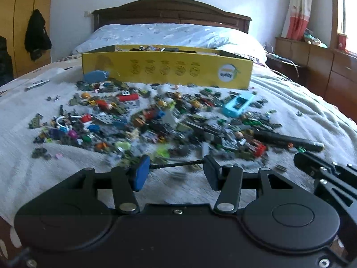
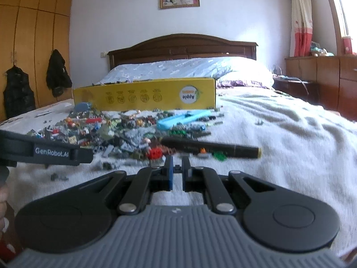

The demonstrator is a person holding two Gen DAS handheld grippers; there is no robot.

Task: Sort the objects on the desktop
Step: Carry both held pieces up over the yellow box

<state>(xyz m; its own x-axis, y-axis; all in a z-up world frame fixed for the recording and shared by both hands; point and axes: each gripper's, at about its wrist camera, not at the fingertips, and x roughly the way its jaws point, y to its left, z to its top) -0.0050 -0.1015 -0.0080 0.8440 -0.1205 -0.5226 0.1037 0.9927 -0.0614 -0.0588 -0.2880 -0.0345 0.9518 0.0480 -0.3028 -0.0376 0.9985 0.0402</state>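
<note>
White walls (image 2: 125,22), wooden headboard (image 2: 183,47), wardrobe (image 2: 33,33), sunlit curtained window (image 2: 301,22)

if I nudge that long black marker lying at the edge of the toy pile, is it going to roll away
Probably not far. The black marker looks round and stiff, so it could roll sideways, but it lies on a soft, wrinkled white blanket that should damp that. Small bricks crowd one side, so it would likely roll only toward the open side.

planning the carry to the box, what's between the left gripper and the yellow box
In the left wrist view, the pile of small bricks covers the blanket between the left gripper and the yellow box, with a light blue case lying in it to the right.
</note>
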